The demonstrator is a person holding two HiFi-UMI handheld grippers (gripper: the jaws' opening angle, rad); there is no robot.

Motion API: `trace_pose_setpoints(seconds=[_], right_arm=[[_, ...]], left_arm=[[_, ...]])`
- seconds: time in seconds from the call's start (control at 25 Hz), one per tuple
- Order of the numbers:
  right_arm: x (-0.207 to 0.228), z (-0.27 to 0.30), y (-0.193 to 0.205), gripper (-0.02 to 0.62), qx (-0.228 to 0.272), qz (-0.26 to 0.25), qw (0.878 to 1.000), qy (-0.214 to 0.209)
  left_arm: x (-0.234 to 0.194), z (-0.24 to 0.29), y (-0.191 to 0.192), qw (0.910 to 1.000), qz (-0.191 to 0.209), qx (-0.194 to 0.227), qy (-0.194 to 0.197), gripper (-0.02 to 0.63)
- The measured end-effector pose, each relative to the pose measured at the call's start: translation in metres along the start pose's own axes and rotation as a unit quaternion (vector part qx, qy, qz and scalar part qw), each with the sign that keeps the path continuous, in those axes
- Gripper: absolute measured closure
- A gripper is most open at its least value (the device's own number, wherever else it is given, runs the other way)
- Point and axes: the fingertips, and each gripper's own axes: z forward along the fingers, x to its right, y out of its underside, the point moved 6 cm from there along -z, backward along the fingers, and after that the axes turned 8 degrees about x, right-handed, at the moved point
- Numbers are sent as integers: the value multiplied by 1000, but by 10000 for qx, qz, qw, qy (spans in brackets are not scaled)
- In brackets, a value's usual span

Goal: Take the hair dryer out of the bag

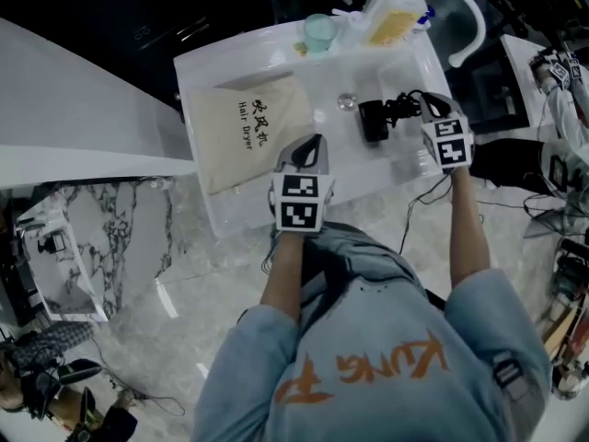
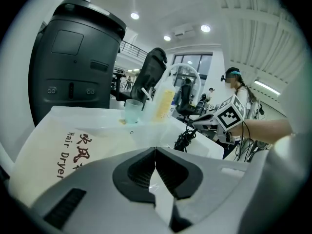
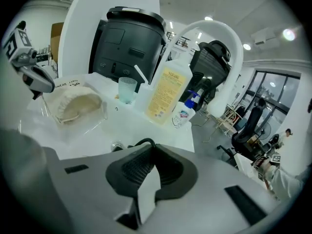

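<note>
Hair dryer (image 1: 373,121): one unit, black, lying in the white sink (image 1: 368,76), fully outside the bag (image 1: 244,132) and well apart from it. Its body runs roughly away from the person, with the cord (image 1: 402,109) bunched on its right side. The right gripper (image 1: 421,99) is the nearer tool. The dryer lies just to the left of its tips, and the cord sits between them. The jaws of this gripper are closed together. A loop of cord shows at the tips in the right gripper view, but whether it is pinched is not clear. The left gripper (image 1: 313,144) is also closed and rests at the right edge of the bag, with the dryer off to its right. No view confirms a grip on the fabric. Judged from this layout, removal appears complete or nearly so. Count: one bag, one cup (image 1: 319,33), one large bottle (image 1: 396,21), one small bottle (image 3: 184,112), two grippers.
</note>
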Motion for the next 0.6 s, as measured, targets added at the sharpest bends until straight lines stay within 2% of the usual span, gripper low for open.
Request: trace_pose_setpoints(seconds=[0.28,0.6], right_arm=[[33,12,33,571,-363,102,9992,129],[46,19,61,568,-603,251,9973,324]], left_arm=[[-3,6,-5,10000,68,-69,-8,601],[-5,17,-13,9998,174,-125,27,601]])
